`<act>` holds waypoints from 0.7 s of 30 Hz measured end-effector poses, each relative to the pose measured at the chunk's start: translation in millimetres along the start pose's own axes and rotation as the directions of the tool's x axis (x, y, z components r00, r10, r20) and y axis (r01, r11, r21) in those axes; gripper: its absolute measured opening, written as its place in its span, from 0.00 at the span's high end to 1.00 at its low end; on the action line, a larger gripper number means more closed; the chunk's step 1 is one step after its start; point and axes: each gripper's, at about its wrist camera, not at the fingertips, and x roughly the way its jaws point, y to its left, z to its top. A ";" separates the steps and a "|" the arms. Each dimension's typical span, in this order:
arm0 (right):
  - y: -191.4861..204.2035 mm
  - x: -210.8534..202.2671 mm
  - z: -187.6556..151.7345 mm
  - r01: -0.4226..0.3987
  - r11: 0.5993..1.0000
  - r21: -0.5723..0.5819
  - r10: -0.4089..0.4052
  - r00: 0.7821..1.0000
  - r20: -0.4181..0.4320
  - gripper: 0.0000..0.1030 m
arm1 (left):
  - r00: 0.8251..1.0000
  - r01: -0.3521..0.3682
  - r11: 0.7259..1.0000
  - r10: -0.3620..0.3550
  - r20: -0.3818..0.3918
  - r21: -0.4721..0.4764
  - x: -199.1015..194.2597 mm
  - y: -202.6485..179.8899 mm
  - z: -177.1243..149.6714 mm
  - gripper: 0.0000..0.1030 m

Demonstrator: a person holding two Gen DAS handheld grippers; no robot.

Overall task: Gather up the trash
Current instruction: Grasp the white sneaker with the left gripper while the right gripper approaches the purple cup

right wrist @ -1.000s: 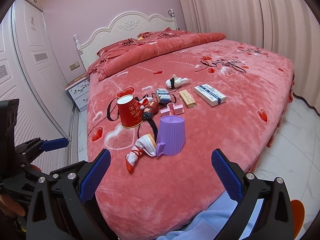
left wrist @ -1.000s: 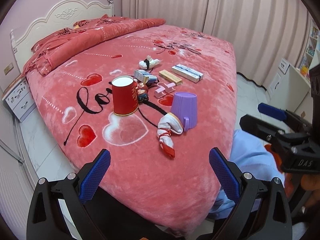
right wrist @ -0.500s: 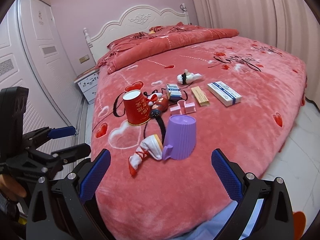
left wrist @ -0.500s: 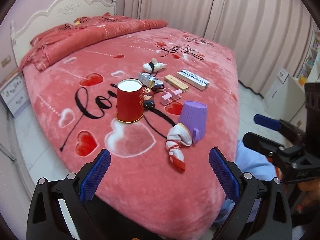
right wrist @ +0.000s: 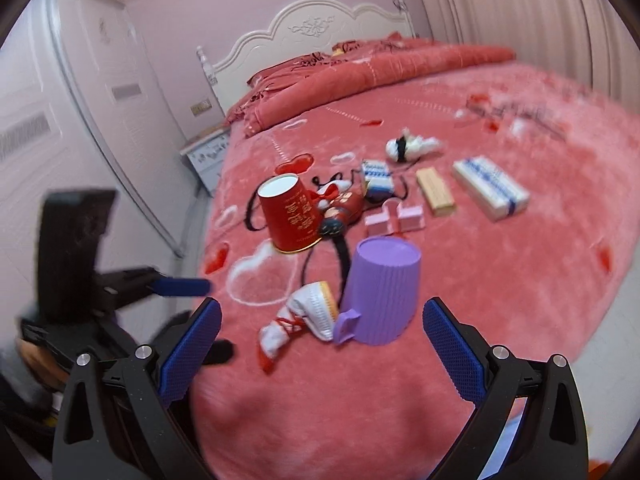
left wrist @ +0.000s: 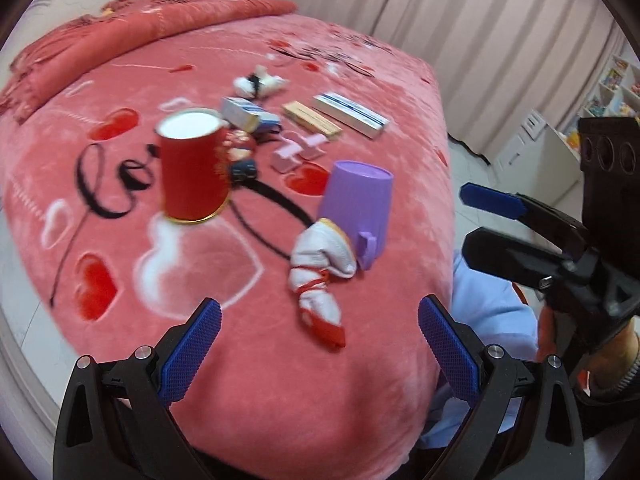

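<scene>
A purple ribbed bin point(left wrist: 356, 210) point(right wrist: 382, 294) stands upside down near the foot of the red bed point(left wrist: 280, 392). A white-and-red sock point(left wrist: 320, 276) point(right wrist: 298, 320) lies against it. A red paper cup point(left wrist: 194, 168) point(right wrist: 290, 210) stands upright further in. Behind lie a small toy point(right wrist: 340, 204), a blue-white box point(right wrist: 376, 178), a pink clip point(right wrist: 396, 218), a tan box point(right wrist: 434, 192), a long white box point(right wrist: 490, 188) and a white wad point(right wrist: 410, 146). My left gripper point(left wrist: 320, 354) and right gripper point(right wrist: 322, 352) are open and empty, short of the sock and bin.
A folded red quilt point(right wrist: 360, 76) and white headboard point(right wrist: 316, 26) are at the far end. A nightstand point(right wrist: 206, 152) and wardrobe point(right wrist: 80, 120) stand left of the bed. Curtains point(left wrist: 440, 20) and a white shelf point(left wrist: 560, 136) are to the right.
Both grippers have moved closer to the bed, so the sock, bin and cup loom larger. Both stay open. Nothing on the bed has moved.
</scene>
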 end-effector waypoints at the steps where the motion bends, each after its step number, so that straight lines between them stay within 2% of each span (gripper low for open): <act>1: -5.8 1.6 0.6 0.003 1.000 0.024 -0.003 1.000 -0.011 0.04 | 1.000 -0.004 1.000 0.004 -0.009 0.008 5.2 -0.7 2.4 0.06; 5: -20.1 4.0 -0.7 0.019 0.998 0.053 -0.018 0.999 -0.032 0.04 | 0.999 0.002 1.000 0.000 -0.051 0.026 24.5 1.1 7.3 0.06; 9: -32.3 1.6 -2.1 -0.009 0.997 0.076 0.012 0.999 -0.031 0.04 | 0.996 0.025 0.997 -0.019 -0.085 0.067 37.7 0.3 9.5 0.06; 11: -35.4 -0.2 -2.8 -0.017 0.996 0.085 0.020 0.999 -0.031 0.04 | 0.995 0.052 0.996 -0.046 -0.087 0.070 42.9 0.8 11.4 0.06; 15: -41.3 -1.2 -5.0 -0.040 0.993 0.109 0.043 0.999 -0.028 0.04 | 0.995 0.058 0.994 -0.050 -0.089 0.092 50.0 2.0 14.3 0.06; 16: -41.3 -1.3 -5.7 -0.040 0.993 0.112 0.043 0.999 -0.027 0.04 | 0.994 0.051 0.993 -0.041 -0.098 0.103 53.5 2.2 15.3 0.07; 19: -42.2 0.6 -5.7 -0.032 0.993 0.111 0.035 0.999 -0.027 0.04 | 0.990 0.065 0.991 -0.050 -0.131 0.118 62.0 2.5 16.0 0.31; 21: -42.5 0.9 -5.4 -0.034 0.993 0.111 0.037 0.999 -0.023 0.04 | 0.989 0.051 0.988 -0.029 -0.148 0.147 67.8 1.0 14.5 0.31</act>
